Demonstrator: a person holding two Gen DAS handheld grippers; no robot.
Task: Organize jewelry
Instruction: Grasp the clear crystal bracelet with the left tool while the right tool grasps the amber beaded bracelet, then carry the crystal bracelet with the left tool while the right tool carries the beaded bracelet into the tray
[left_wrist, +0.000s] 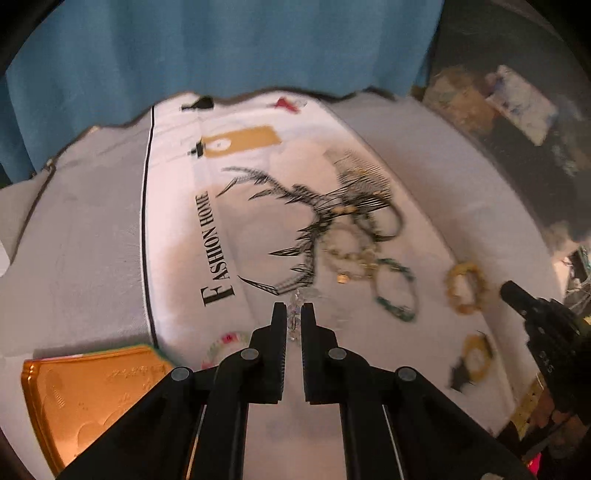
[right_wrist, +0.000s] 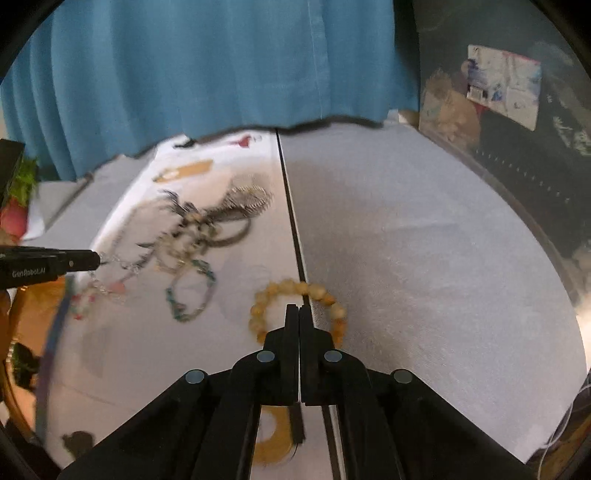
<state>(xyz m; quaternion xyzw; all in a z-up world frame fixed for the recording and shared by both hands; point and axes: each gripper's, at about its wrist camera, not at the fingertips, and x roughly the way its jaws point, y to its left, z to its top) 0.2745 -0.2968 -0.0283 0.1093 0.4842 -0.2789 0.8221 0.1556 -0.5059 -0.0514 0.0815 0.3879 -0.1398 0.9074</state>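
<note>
- We see the left gripper with its jaws nearly closed on a clear crystal bead strand lying on the white cloth.
- Our right gripper has its jaws fully together, nothing visibly between them; the yellow bead bracelet curves around their tips.
- A gold tin sits just beside the cloth; we cannot tell its contents.

You are looking at matt white cloth with black print, lying smooth on a grey woven cover. Near left, a gold tin is shining like glossy metal. Both grippers' fingers are showing matt black plastic. The yellow bead bracelet is looking waxy, the clear beads glassy. Far off, a blue curtain is hanging in soft folds.
</note>
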